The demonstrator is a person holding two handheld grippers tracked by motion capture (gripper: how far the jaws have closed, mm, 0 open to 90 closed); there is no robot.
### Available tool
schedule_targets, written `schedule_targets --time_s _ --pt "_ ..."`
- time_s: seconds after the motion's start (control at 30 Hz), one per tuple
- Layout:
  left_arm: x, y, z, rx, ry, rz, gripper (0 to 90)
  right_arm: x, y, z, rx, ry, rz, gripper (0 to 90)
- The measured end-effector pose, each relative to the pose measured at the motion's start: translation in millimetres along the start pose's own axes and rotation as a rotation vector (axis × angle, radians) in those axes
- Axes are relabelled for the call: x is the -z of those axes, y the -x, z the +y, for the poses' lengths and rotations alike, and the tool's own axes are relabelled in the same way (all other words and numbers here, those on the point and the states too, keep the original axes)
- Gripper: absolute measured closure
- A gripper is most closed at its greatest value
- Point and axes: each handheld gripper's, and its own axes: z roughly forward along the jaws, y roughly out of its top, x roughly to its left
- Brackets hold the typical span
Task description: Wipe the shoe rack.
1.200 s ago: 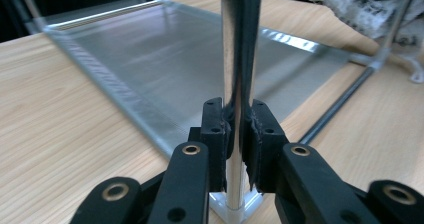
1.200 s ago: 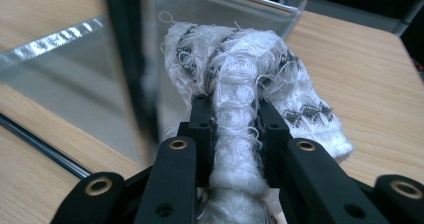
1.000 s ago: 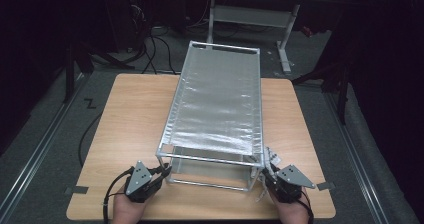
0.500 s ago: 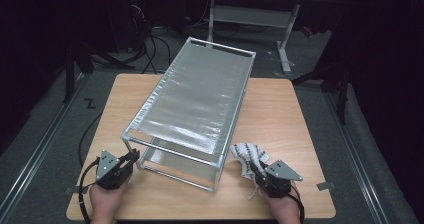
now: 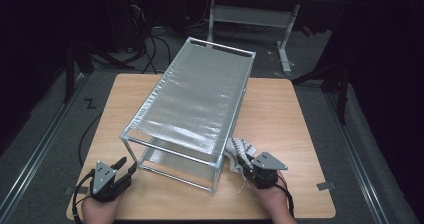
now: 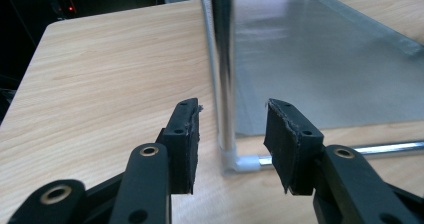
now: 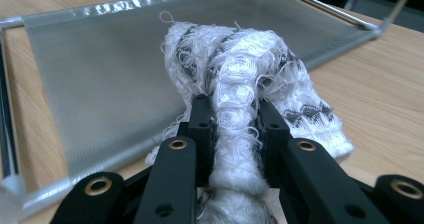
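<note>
While the right gripper [image 5: 245, 163] clamps its fingers on a white cloth [image 7: 240, 99], the left gripper's [image 6: 231, 134] fingers have just opened around the rack's [image 5: 195, 104] corner post [image 6: 223, 69] near the desk's [image 5: 280, 109] front edge.

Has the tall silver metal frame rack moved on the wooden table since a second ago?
Yes. The silver metal frame rack has swung: its near end shifted toward the wooden table's left edge, so it now lies diagonally.

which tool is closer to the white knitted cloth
Right. The right tool is shut on the white knitted cloth, beside the rack's near right corner. The left tool, jaws just opened, sits at the rack's near left corner post, apart from the cloth.
</note>
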Motion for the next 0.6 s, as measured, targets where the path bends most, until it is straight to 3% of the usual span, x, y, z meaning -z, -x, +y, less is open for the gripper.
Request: schedule_targets --time_s 0.2,0.4,0.6 --pt "15.7 12.8 -5.7 0.006 -0.005 -0.013 57.2 -28.1 -4.5 9.9 0.005 -0.022 0.047 75.0" --pt "25.3 34.7 -5.5 -0.023 0.0 -0.042 57.3 -58.3 -14.8 12.8 0.025 -0.103 0.115 75.1" --pt "24.3 54.0 -2.3 -0.044 -0.004 -0.104 56.7 -74.2 -21.1 12.3 0.049 -0.162 0.112 75.4"
